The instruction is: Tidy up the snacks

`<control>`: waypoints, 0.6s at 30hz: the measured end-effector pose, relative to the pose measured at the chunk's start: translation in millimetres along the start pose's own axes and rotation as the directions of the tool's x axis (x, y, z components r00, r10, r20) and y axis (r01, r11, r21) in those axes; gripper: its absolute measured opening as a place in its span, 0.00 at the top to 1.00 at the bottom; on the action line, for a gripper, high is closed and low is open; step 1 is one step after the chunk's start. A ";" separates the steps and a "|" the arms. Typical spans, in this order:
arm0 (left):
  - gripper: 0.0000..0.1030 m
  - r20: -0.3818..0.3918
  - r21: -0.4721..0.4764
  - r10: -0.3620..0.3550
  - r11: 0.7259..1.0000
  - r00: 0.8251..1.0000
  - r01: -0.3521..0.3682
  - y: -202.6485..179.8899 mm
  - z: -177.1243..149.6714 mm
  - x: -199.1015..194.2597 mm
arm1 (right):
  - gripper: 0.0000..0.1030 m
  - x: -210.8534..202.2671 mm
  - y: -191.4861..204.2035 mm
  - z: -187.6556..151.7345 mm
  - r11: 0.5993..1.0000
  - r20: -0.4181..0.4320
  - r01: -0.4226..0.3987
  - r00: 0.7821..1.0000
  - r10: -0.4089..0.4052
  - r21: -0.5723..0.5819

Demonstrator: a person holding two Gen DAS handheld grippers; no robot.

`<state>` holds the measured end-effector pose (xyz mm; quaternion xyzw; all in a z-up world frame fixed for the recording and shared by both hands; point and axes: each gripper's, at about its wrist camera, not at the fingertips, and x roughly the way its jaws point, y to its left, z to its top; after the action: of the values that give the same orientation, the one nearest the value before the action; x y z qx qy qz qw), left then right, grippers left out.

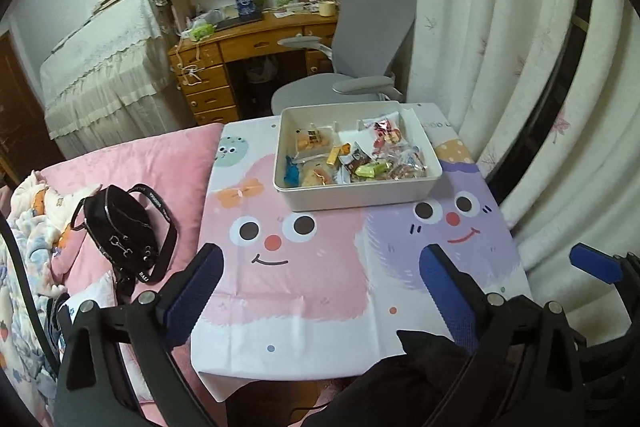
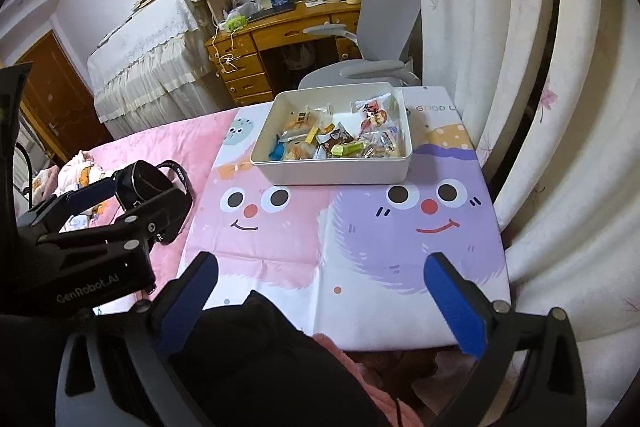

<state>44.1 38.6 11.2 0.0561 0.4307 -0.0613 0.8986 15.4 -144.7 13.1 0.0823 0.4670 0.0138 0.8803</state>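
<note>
A pink bed (image 1: 132,163) lies beside a table (image 1: 320,291) with a cartoon-face cloth, and a white bin (image 1: 356,197) stands at the table's far end. Wrapped snacks (image 1: 360,157) fill the bin. Nearer, the left tongs (image 1: 320,263) and right tongs (image 2: 320,271) gape wide, holding nothing.

The box (image 1: 357,187) sits at the far end of the table (image 1: 304,291), snacks (image 1: 360,155) inside it. A bag (image 1: 124,231) lies left of the table, a chair (image 1: 360,43) behind the box
</note>
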 end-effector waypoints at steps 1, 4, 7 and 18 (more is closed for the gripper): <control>0.03 -0.002 -0.006 0.005 1.000 1.000 -0.005 -1.4 0.3 1.8 | 0.00 -0.2 -0.7 0.3 1.000 0.006 0.003 1.000 -0.003 -0.008; 0.02 -0.013 -0.016 0.017 1.000 1.000 -0.017 -7.1 -0.2 9.0 | 0.00 0.8 -5.5 0.0 1.000 0.021 0.015 1.000 -0.015 -0.010; 0.02 -0.013 -0.024 0.027 0.999 1.000 -0.027 -12.8 -0.5 12.7 | 0.00 2.9 -13.8 0.0 1.000 0.024 0.021 0.999 -0.021 0.004; 0.02 -0.023 -0.046 0.030 0.998 0.999 -0.031 -23.9 -6.4 27.3 | 0.00 16.1 -35.7 -5.7 0.998 -0.011 0.040 0.999 -0.039 0.045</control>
<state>52.3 14.3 -15.3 0.0424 0.4412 -0.0370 0.8957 18.0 -177.5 -8.9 0.0931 0.4730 -0.0140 0.8760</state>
